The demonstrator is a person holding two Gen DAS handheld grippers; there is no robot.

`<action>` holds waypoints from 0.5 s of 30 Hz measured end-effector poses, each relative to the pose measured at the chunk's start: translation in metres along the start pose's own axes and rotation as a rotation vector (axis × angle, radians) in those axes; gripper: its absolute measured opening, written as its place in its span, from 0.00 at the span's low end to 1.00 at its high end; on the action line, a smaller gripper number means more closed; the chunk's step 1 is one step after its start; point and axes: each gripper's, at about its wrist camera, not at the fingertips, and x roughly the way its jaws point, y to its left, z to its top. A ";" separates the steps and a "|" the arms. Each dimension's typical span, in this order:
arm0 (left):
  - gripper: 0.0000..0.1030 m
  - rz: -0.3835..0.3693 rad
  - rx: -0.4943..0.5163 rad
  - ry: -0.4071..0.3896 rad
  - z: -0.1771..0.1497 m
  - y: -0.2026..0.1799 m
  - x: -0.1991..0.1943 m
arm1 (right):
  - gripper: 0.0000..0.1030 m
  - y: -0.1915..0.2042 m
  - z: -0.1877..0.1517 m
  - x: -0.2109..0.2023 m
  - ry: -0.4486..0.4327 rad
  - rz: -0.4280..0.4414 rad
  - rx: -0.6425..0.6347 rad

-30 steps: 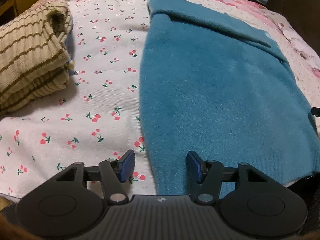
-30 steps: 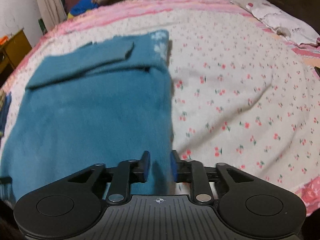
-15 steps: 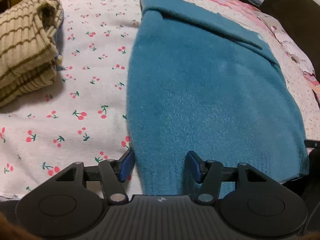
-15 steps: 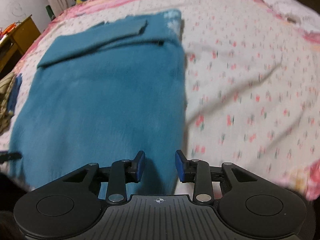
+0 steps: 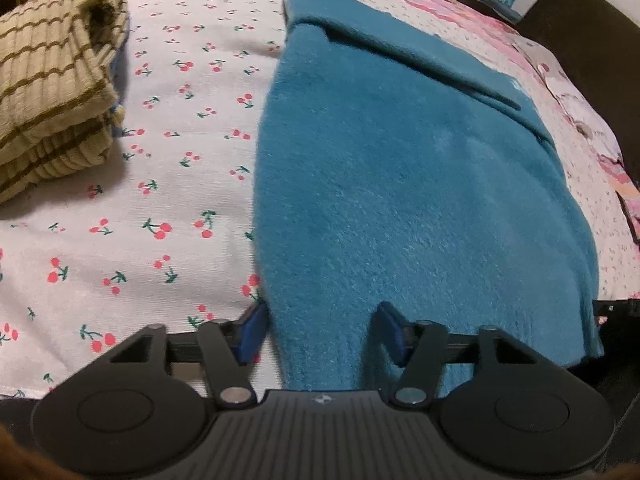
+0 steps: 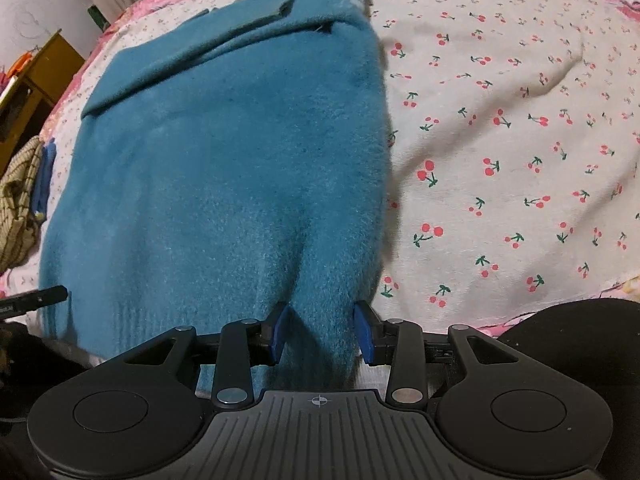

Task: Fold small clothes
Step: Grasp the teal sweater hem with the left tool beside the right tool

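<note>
A fuzzy teal sweater (image 5: pixel 420 184) lies flat on the cherry-print bedsheet (image 5: pixel 140 208), its sleeves folded across the far end. It also shows in the right wrist view (image 6: pixel 224 168). My left gripper (image 5: pixel 322 330) is open, its jaws astride the sweater's near left hem corner. My right gripper (image 6: pixel 320 334) is open, its jaws astride the near right hem corner. The hem fabric sits between both pairs of blue pads without being pinched.
A folded beige striped knit (image 5: pixel 52 92) lies on the bed to the left of the sweater; it shows in the right wrist view (image 6: pixel 18 200) too. A wooden cabinet (image 6: pixel 36 80) stands beyond the bed's left side. A dark headboard (image 5: pixel 592 40) lies far right.
My right gripper has opened from shut on the hem corner to wide open. Both grippers moved forward and lower over the sweater's near hem.
</note>
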 end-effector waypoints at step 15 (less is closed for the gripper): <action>0.33 -0.073 -0.109 -0.014 0.003 0.015 -0.007 | 0.23 -0.006 0.001 -0.003 -0.031 0.090 0.078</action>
